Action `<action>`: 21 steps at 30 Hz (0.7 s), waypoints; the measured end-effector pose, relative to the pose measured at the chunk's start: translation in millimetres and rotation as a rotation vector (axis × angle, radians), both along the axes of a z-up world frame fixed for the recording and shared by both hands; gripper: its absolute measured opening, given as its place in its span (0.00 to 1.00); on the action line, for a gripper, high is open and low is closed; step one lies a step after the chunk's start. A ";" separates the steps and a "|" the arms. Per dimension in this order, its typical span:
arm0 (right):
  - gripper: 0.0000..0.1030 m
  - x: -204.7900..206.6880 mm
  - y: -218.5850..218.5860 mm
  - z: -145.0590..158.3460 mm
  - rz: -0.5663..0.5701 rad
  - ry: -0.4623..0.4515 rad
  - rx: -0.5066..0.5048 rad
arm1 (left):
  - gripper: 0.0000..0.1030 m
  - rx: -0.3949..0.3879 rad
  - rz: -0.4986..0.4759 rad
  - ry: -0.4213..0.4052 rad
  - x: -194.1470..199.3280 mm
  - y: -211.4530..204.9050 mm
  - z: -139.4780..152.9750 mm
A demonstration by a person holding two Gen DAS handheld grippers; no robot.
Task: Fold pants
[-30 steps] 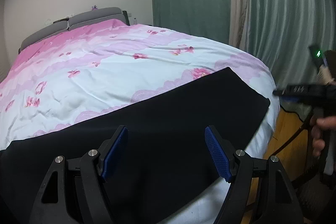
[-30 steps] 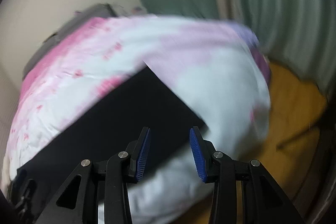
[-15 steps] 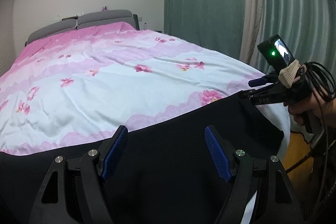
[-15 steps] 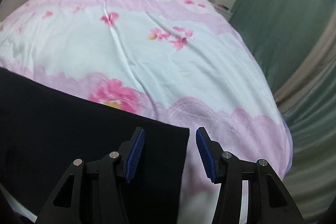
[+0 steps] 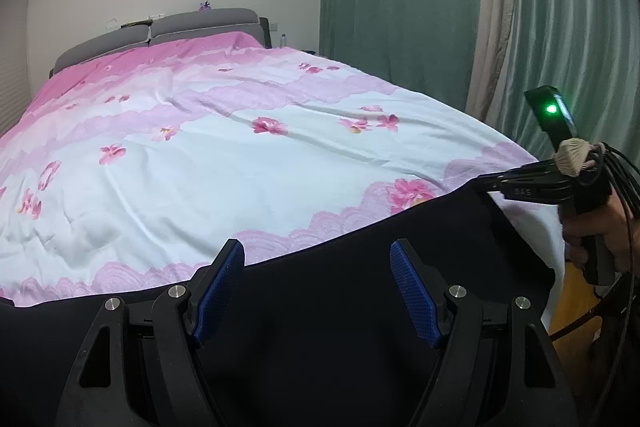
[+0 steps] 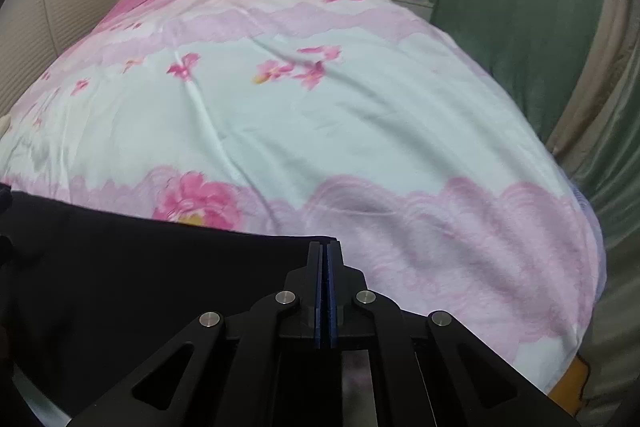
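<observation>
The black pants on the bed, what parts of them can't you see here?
- Left wrist view: the black pants run under the left gripper and off the bottom edge.
- Right wrist view: the right gripper covers the corner, so pinched cloth can't be confirmed.

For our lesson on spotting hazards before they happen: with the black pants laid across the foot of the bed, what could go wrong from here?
1. The right claw is shut at the very corner of the pants; so thin a bite may slip when lifted.
2. The left claw hangs open over the cloth, gripping nothing, so a one-sided lift could skew the fold.
3. The pants lie near the edge of the bed and might slide off toward the floor.
</observation>
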State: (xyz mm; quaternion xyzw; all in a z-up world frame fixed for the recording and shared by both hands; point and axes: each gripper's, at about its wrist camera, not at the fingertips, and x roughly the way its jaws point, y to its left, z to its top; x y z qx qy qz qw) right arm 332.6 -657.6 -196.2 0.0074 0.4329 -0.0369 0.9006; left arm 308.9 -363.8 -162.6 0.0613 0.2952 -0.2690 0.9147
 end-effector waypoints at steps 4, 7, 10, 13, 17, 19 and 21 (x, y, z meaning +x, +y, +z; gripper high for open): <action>0.02 4.6 -6.3 6.1 -0.048 -0.031 -0.005 | 0.73 -0.004 0.017 0.004 5.8 -2.2 2.5; 0.02 13.3 -0.4 -2.6 -0.045 0.017 -0.012 | 0.73 -0.002 0.025 -0.004 8.1 -2.6 5.3; 0.06 13.3 8.7 -5.7 -0.049 0.038 -0.065 | 0.73 -0.005 0.040 -0.007 9.0 4.7 8.1; 0.24 5.9 17.9 3.7 -0.076 0.013 -0.117 | 0.73 -0.005 0.061 -0.017 8.7 18.4 12.4; 0.48 -18.2 48.8 31.0 -0.078 -0.087 -0.145 | 0.73 0.003 0.093 -0.026 6.9 49.4 18.4; 0.58 -31.9 75.1 45.3 -0.059 -0.140 -0.140 | 0.80 0.006 0.119 -0.034 4.2 73.5 22.3; 0.64 -44.8 106.8 56.7 -0.026 -0.189 -0.127 | 0.86 0.015 0.156 -0.049 -0.4 103.0 26.3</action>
